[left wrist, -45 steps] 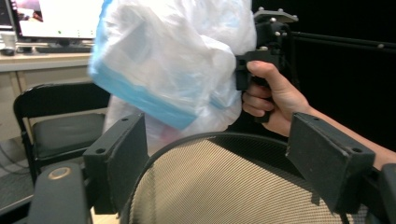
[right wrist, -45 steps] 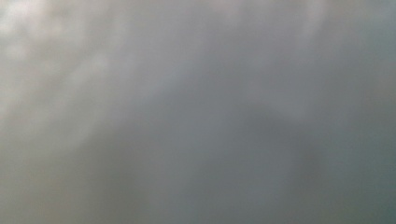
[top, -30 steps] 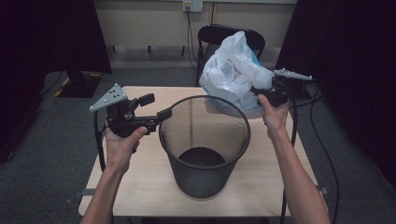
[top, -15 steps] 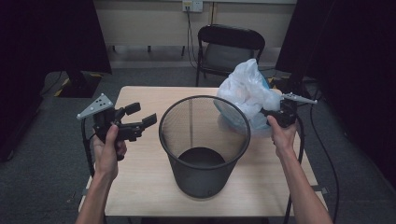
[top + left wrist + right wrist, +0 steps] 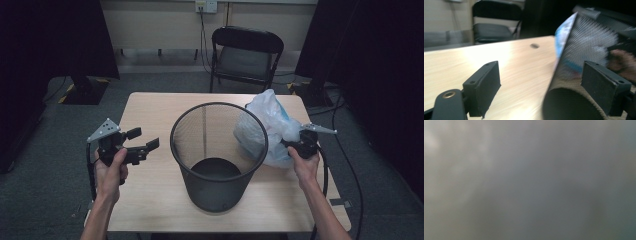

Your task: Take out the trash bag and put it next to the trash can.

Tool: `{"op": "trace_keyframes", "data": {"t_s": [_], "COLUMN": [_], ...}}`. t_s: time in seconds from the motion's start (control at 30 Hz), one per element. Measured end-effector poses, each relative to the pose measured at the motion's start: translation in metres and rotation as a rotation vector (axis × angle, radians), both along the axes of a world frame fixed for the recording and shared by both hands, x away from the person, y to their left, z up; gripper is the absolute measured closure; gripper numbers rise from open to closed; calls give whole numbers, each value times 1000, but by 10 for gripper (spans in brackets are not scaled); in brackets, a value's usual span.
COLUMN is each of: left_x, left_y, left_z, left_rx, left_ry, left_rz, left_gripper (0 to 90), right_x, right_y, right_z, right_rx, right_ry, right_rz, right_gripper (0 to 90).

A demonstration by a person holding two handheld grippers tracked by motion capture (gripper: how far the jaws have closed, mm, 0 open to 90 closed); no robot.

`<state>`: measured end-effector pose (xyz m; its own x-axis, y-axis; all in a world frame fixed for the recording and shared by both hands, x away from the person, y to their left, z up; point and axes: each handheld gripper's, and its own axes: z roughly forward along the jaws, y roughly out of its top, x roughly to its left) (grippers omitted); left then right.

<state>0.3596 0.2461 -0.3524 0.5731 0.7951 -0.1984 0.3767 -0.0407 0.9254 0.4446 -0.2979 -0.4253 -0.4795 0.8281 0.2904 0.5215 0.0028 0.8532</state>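
I observed the black wire-mesh waste bin (image 5: 218, 152) standing upright at the middle of the light wooden table (image 5: 150, 107). My left gripper (image 5: 145, 140) hovered off the bin's left side, jaws spread wide and empty. My right gripper (image 5: 291, 145) pressed into the crumpled white plastic bag (image 5: 270, 125) beside the bin's right rim; whether its jaws gripped the bag I could not tell.

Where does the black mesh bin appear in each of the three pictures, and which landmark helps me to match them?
High view: the mesh bin stands mid-table, between the two grippers.
Left gripper view: its mesh wall is on the right side, behind the right-hand jaw.
Right gripper view: a grey blur; the bin cannot be made out.
Shared landmark: the black folding chair behind the table.
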Motion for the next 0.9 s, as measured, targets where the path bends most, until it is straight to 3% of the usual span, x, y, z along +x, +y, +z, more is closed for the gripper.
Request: {"op": "trace_keyframes", "data": {"t_s": [0.13, 0.3, 0.5, 0.6, 0.67, 0.73, 0.83, 0.9], "left_x": [-1, -2, -8, -12, -15, -16, -17, -18], "left_y": [2, -4, -9, -13, -14, -16, -18, -20], "left_z": [-22, -57, -95, -107, -114, -121, -130, -134], "left_rx": [21, 113, 178, 229, 231, 256, 255, 293], "left_ry": [51, 129, 201, 233, 235, 248, 276, 281], "left_rz": [-6, -21, -36, -42, -42, -19, 3, 13], "left_gripper": [155, 155, 155, 156, 156, 157, 160, 161], "right_x": [-9, -14, -11, -7, -5, -2, 4, 10], "right_y": [-2, -3, 1, 3, 4, 5, 7, 10], "right_z": [-14, -31, -42, -48, -50, -51, -51, -52], "right_rx": [-19, -24, -42, -60, -60, -64, -70, -72], "right_ry": [24, 61, 88, 93, 94, 92, 95, 94], "right_rz": [11, 7, -6, -21, -29, -30, -42, -46], "right_gripper": [890, 850, 781, 733, 724, 706, 691, 687]}}
